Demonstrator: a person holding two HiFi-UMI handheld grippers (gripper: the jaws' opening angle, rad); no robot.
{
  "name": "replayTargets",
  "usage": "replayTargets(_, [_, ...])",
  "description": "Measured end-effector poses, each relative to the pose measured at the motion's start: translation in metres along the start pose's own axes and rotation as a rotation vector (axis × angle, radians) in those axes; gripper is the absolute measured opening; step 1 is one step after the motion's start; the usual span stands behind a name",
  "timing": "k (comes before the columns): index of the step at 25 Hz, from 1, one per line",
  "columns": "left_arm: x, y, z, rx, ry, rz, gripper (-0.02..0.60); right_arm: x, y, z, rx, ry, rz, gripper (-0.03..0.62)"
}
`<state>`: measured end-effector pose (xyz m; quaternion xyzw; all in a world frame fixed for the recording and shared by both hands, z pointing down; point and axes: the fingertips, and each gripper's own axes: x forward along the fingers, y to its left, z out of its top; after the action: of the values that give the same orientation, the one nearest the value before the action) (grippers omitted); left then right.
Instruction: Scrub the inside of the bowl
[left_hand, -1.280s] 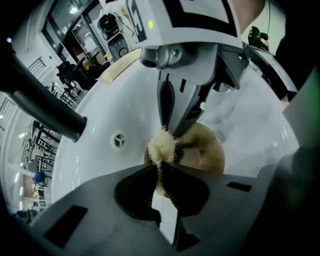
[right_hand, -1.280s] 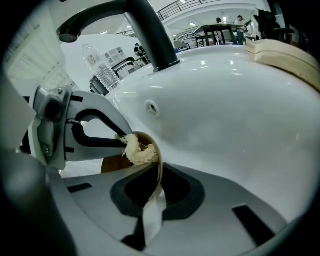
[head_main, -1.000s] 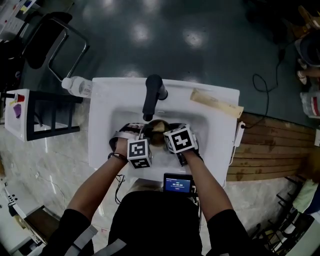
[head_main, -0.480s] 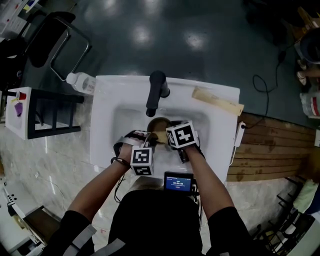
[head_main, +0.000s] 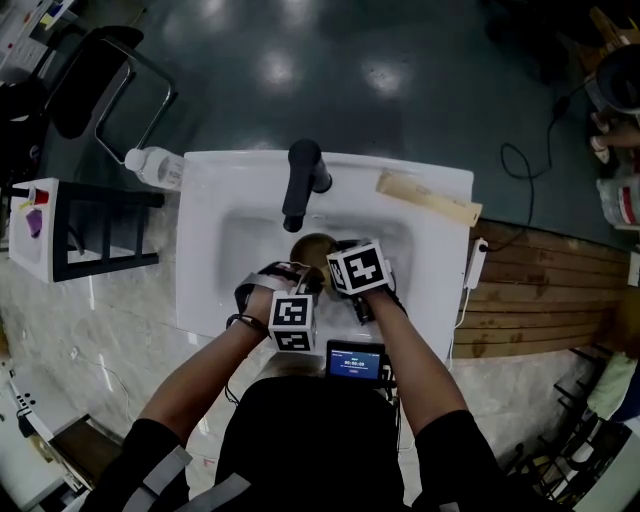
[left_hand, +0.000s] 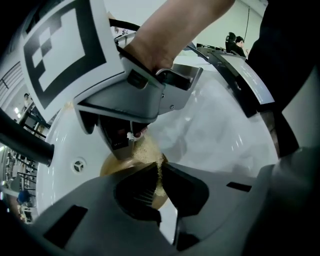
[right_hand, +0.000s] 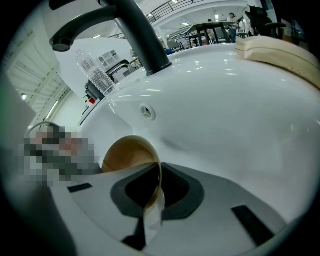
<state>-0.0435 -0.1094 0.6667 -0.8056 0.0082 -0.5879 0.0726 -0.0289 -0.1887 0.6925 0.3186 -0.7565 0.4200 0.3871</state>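
Our right tongs (right_hand: 160, 174) are clamped on the rim of the brown round bowl (right_hand: 127, 152), with the thin wall pinched between the two grey jaws. Our left tongs (left_hand: 161, 167) are closed on a tan coarse-grained sponge (left_hand: 147, 150), which sticks out past the jaw tips.

We hold the bowl inside the white ceramic sink (head_main: 200, 260). It is in the middle of the basin, just on the near side of the spout of the black curved faucet (head_main: 300, 185). The bowl is tipped on its side, with its open mouth turned to the left, towards the left tongs. We cannot tell whether its underside touches the basin.

In the left gripper view the sponge lies over the bowl's mouth, just beside the body of the right tongs. We cannot make out whether it presses on the inner wall.

A round overflow fitting (right_hand: 145, 112) sits in the far wall of the basin, between the bowl and the foot of the faucet. A clear plastic bottle (head_main: 155, 168) lies at the sink's far left corner, and a pale wooden board (head_main: 428, 200) rests on its far right edge. A small black device with a lit screen (head_main: 355, 362) is at the near edge, between our forearms.
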Motion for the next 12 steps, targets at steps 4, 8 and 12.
replayTargets(4, [0.006,0.002,0.007,0.009,-0.002,-0.017,0.02,0.0,-0.001,-0.001,0.009,-0.002,0.015,0.02])
replayTargets(8, [0.007,0.013,0.009,0.002,0.007,-0.012,0.02,-0.001,0.0,0.0,-0.001,-0.005,0.02,0.021])
replayTargets(12, [0.008,0.027,0.008,-0.001,0.013,-0.006,0.018,-0.002,-0.001,-0.001,-0.004,0.0,0.026,0.02])
